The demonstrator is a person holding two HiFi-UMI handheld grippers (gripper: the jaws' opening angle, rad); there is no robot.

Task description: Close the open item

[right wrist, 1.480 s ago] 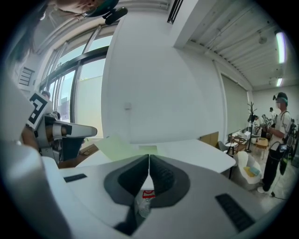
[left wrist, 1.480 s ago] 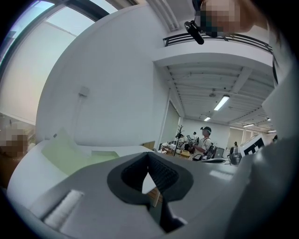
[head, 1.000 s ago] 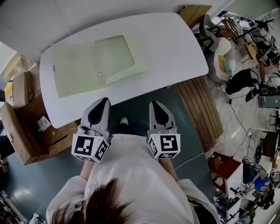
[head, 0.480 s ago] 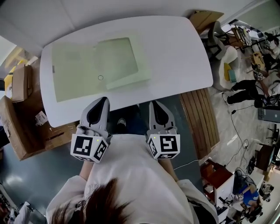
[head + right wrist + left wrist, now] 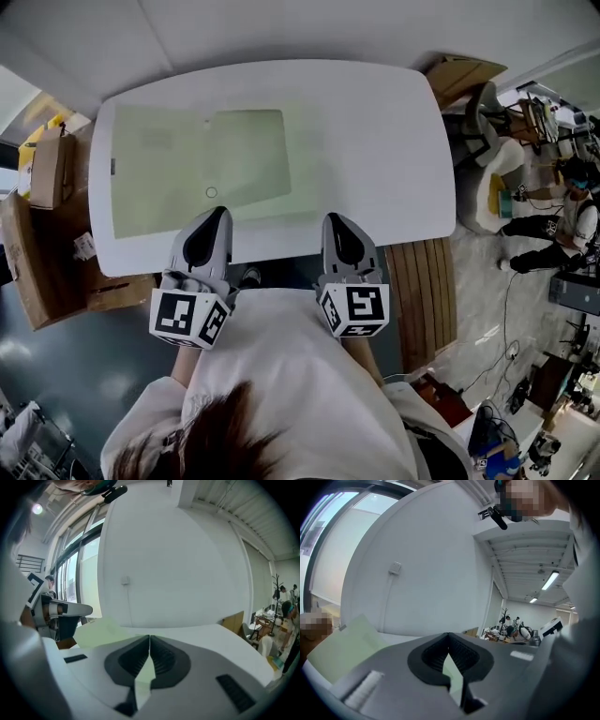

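Head view: the open folder (image 5: pixel 159 173) lies flat on the bench (image 5: pixel 384 141), toward its left. The left hand-held gripper (image 5: pixel 216 217) and right hand-held gripper (image 5: pixel 336 223) hover at the near edge, jaws together and empty, probably lining up to reach it.

the right gripper (image 5: pixel 149 638), grey with black ribbed pads, has its jaws closed tip to tip with nothing between them. beyond the tips lies a white rounded table top (image 5: pixel 201 637), and on its left part a pale green flat folder (image 5: pixel 105 630). behind stands a plain white wall (image 5: pixel 173 564) with a small square box (image 5: pixel 124 580). a brown cardboard box (image 5: pixel 233 617) shows past the table's right end.
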